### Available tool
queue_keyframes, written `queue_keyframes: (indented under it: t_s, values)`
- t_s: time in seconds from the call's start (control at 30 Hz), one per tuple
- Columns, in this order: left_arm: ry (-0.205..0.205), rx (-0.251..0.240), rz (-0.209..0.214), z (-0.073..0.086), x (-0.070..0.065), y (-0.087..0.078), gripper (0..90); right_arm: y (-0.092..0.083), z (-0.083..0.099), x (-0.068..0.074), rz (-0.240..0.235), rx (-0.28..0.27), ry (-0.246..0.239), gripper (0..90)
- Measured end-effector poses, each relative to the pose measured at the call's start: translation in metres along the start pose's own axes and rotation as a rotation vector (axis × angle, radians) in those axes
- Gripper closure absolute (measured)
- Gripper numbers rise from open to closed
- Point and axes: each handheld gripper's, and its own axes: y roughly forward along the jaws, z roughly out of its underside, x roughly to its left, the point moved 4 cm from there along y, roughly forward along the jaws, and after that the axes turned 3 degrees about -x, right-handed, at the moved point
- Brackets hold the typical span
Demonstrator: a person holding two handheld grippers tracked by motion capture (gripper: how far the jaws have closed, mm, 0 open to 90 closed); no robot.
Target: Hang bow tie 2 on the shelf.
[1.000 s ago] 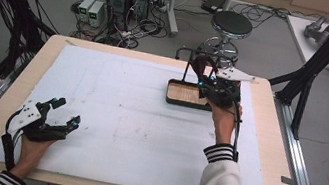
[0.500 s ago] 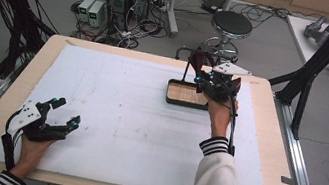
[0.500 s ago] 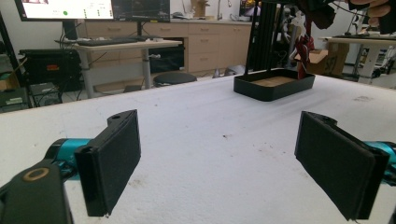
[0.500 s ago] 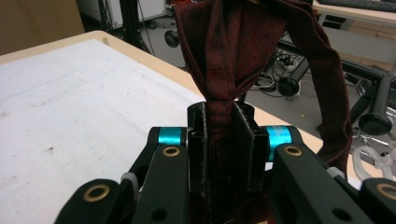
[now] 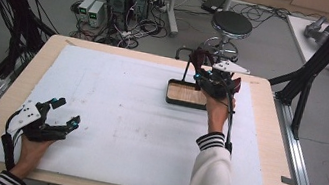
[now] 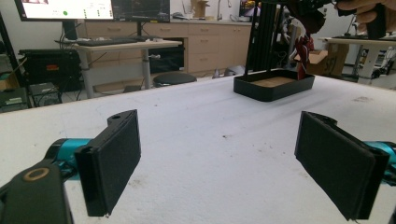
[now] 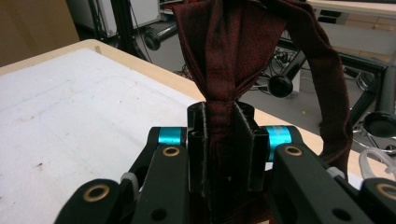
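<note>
Pinching a dark red cloth (image 7: 224, 51) tight, the right gripper (image 5: 215, 80) held it over the black tray (image 5: 183, 94) near the table's far right corner. Soft, light, limp; a bunched fold gripped best.

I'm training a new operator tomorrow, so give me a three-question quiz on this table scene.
1. True or false: the left gripper has its jaws shut on something.
2. What does the right gripper hold?
A. a sponge
B. a dark red cloth
C. a cable
3. Fill in: the black tray has a ____ coloured bottom.

Key:
1. False. In the left gripper view its jaws stand wide apart above the white table cover, with nothing between them.
2. B. The dark red cloth is pinched between its jaws.
3. Wood, seen in the high view.
</note>
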Motion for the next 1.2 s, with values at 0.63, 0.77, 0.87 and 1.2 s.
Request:
queue_keyframes:
  t_s: [0.63, 0.77, 0.87, 1.2]
  values:
    - [-0.001, 0.001, 0.001, 0.000, 0.000, 0.000, 14.8, 0.012, 0.008, -0.008, 0.011, 0.003, 0.042, 76.5]
    - [-0.001, 0.001, 0.001, 0.000, 0.000, 0.000, 14.8, 0.013, 0.009, -0.010, 0.012, 0.001, 0.055, 76.4]
    - [-0.002, 0.002, 0.001, 0.000, 0.000, 0.000, 14.8, 0.015, 0.010, -0.011, 0.009, 0.003, 0.062, 76.4]
    - [-0.005, 0.001, 0.000, 0.000, 0.000, 0.000, 14.8, 0.020, 0.014, -0.013, 0.009, 0.017, 0.058, 75.8]
